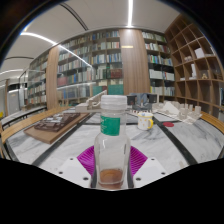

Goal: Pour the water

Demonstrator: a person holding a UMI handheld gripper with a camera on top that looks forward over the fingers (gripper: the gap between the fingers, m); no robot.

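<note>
A clear plastic bottle (111,140) with a green label band and a white cap stands upright between my fingers. A little brownish liquid sits at its bottom. My gripper (111,165) has its purple pads (87,158) pressed against both sides of the bottle's lower body and holds it above the table. Beyond it, a small cup with a yellow mark (146,121) stands on the white table (170,140).
A wooden tray with objects (58,124) lies on the table ahead to the left. Small white items (175,110) sit farther back to the right. Bookshelves (95,65) line the far wall, with open wooden shelving (195,60) at the right.
</note>
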